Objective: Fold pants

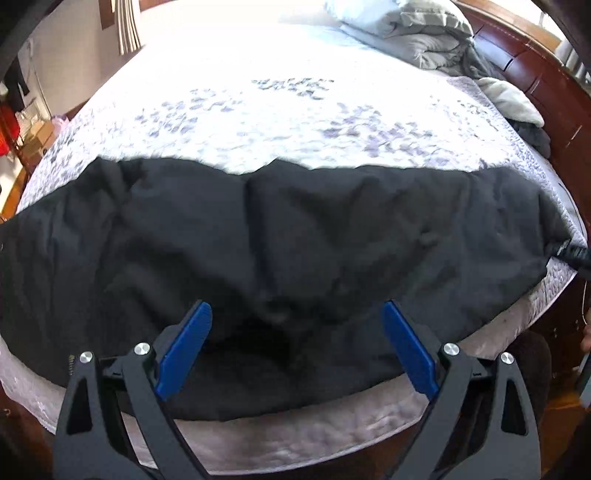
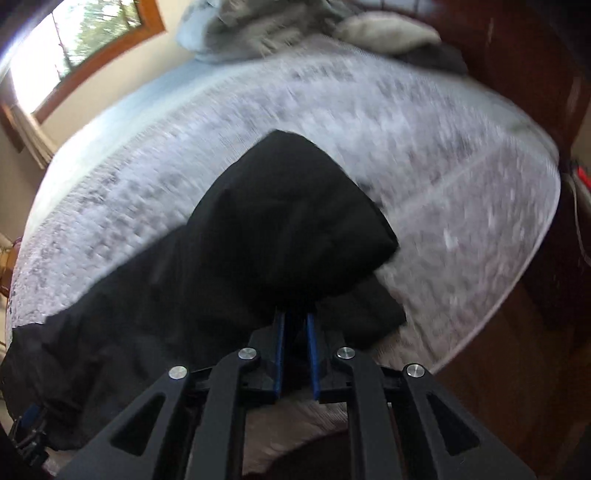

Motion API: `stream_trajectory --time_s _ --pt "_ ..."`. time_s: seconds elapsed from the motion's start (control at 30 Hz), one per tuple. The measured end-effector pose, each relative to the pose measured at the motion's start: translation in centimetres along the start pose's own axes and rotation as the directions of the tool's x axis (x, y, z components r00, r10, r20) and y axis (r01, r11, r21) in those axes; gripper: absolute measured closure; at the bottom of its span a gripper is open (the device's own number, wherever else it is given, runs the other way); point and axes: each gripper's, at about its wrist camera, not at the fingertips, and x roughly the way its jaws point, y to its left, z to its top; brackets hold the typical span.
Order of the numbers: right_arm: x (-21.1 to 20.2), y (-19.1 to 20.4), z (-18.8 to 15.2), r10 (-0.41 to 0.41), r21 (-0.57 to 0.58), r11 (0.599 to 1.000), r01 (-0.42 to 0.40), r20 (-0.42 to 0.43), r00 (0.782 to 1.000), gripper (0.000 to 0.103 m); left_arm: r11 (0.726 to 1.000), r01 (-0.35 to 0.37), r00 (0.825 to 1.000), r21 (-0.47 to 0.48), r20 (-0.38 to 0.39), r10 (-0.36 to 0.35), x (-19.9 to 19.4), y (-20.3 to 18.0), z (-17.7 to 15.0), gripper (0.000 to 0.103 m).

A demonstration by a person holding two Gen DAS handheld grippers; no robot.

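Black pants (image 1: 295, 229) lie spread sideways across the near edge of a bed with a floral quilt (image 1: 295, 110). My left gripper (image 1: 297, 310) hovers over the near middle of the pants, its blue pads (image 1: 184, 347) wide apart and holding nothing. In the right wrist view, my right gripper (image 2: 295, 317) is shut on one end of the pants (image 2: 288, 221). That end is bunched and raised in front of the camera, and it hides the fingertips. The rest of the fabric trails away to the lower left.
Grey bedding and pillows (image 1: 406, 29) are piled at the far right of the bed, next to a dark wooden headboard (image 1: 535, 74). A wood-framed window (image 2: 92, 29) is at the upper left in the right wrist view. Wooden floor shows below the mattress edge (image 1: 295, 435).
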Motion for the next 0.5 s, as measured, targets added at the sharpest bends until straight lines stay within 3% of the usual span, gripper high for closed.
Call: stream_trajectory --time_s 0.07,0.13,0.23,0.4,0.5 --pt "1.5 -0.4 -0.8 -0.035 -0.016 0.999 0.034 -0.043 0.998 0.083 1.000 0.012 1.000 -0.002 0.022 -0.012 -0.1 -1.5 0.4 0.010" --pt "1.9 -0.5 -1.6 -0.081 -0.054 0.995 0.079 -0.030 0.996 0.074 1.000 0.021 0.999 0.002 0.032 -0.021 -0.1 -2.8 0.7 0.010" --pt "1.1 -0.7 -1.9 -0.099 -0.092 0.991 0.097 -0.008 0.995 0.073 1.000 0.016 0.999 0.012 0.033 -0.016 0.3 -4.4 1.0 0.010" --pt "-1.6 -1.2 -1.6 -0.102 -0.121 0.987 0.105 0.037 0.994 0.073 0.999 0.019 1.000 -0.047 0.019 -0.018 0.9 -5.2 1.2 0.010" --pt "-3.1 -1.2 -1.4 -0.019 -0.134 0.991 0.027 0.062 0.998 0.072 0.997 0.009 1.000 -0.070 0.018 -0.008 1.1 -5.2 0.8 0.009"
